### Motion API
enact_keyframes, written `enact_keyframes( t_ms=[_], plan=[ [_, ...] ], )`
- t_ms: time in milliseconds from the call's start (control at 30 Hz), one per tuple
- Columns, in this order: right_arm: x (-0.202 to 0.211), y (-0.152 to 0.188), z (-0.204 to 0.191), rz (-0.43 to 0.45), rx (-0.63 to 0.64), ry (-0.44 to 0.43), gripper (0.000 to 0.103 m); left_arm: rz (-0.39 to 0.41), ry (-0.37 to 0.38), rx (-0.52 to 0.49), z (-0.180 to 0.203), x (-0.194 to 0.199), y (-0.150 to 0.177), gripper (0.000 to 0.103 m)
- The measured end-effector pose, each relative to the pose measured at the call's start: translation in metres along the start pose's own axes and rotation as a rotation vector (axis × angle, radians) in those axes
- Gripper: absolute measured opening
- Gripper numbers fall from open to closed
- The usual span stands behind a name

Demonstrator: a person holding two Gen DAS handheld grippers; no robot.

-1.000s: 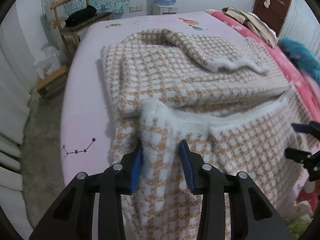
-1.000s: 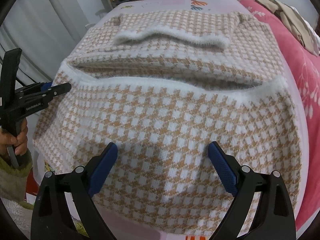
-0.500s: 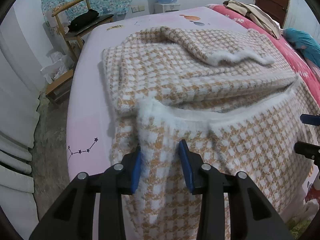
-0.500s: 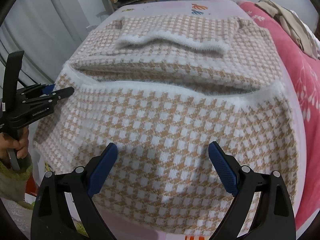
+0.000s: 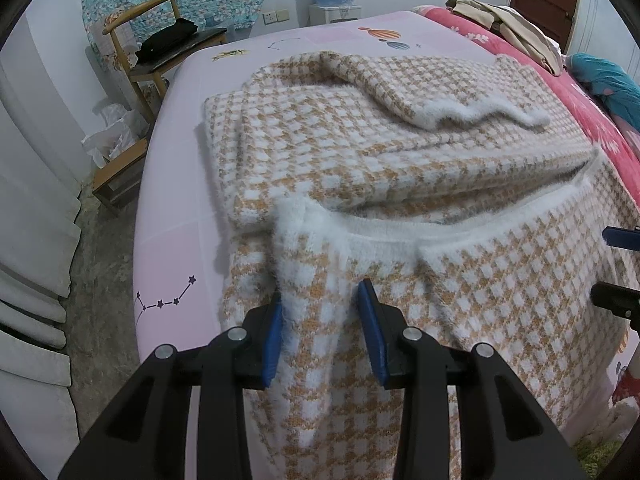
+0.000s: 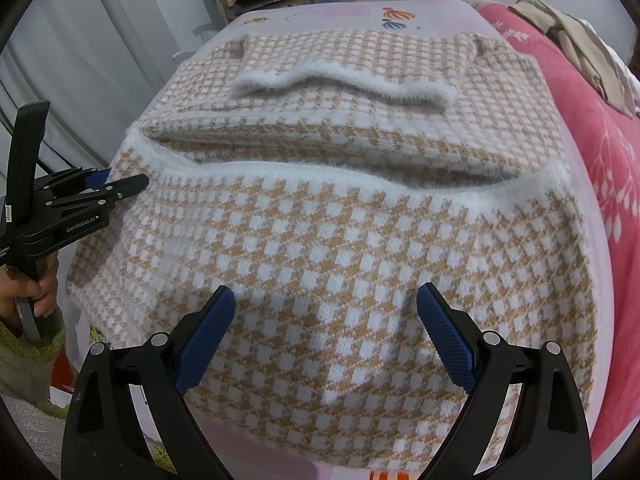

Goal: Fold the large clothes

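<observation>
1. Lying folded on the pink bed sheet [image 5: 168,208], the tan-and-white houndstooth sweater [image 5: 400,168] fills the centre of both views, its fuzzy white hem [image 6: 304,172] running from 9 to 3 o'clock.
2. Left gripper [image 5: 320,336], at 6 o'clock, pinches a raised fold of sweater between narrow blue pads.
3. Right gripper [image 6: 326,336] hovers with jaws wide, holding nothing.

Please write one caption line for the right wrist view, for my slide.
Right claw open above the checked sweater on the bed; left claw at its corner.
</observation>
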State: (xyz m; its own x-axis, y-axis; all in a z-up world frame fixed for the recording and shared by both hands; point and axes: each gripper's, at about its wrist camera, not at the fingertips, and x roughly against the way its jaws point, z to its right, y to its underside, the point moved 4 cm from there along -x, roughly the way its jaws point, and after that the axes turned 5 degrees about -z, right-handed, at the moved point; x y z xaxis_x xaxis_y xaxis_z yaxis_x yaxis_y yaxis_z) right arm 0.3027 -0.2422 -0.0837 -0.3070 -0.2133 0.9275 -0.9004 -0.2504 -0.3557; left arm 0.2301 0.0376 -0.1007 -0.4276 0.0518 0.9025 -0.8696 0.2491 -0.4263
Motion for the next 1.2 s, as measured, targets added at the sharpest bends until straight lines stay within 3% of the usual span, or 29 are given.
enact_keyframes(
  t_ms=[1200],
  plan=[
    [0.0009,0.0047,-0.0016,0.0,-0.007,-0.006,0.088,0.0,-0.002,-0.001,0.0007,-0.0001,0.0001,0.035]
  ],
)
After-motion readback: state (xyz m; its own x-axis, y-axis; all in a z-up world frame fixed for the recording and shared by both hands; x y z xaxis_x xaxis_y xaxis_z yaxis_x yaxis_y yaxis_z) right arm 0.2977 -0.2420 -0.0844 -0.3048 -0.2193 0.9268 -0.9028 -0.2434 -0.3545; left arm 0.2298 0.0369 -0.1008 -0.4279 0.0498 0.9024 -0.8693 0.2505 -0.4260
